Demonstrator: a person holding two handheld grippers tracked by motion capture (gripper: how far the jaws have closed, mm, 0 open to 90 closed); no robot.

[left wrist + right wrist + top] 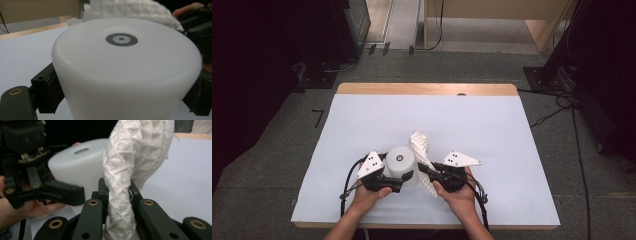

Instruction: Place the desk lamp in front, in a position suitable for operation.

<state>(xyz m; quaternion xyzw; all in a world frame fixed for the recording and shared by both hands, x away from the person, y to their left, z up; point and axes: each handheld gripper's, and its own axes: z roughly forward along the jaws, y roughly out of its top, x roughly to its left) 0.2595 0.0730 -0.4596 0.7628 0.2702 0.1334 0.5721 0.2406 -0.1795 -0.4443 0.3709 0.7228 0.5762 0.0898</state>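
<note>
White paper covers the wooden table (362, 89), which stands on a grey floor with dark equipment to either side and a pale wooden bench behind it. Near the table's front edge, about midway along it, stands a white plastic cup (401, 162), upside down, its flat base up and marked with a grey ring. The left gripper (398, 183) clamps this cup from the person's side: in the left gripper view both black jaws press against the cup's (125, 75) wall, one on each side. Just beside the cup, on its right, a white waffle-weave cloth (422, 155) rises in a bunched column and leans toward the cup's rim. The right gripper (426, 171) pinches the cloth low down, jaws closed tight on the fabric; in the right gripper view the cloth (125, 182) stands up between them. Cables trail from both grippers back past the person's hands toward the table's front edge.
</note>
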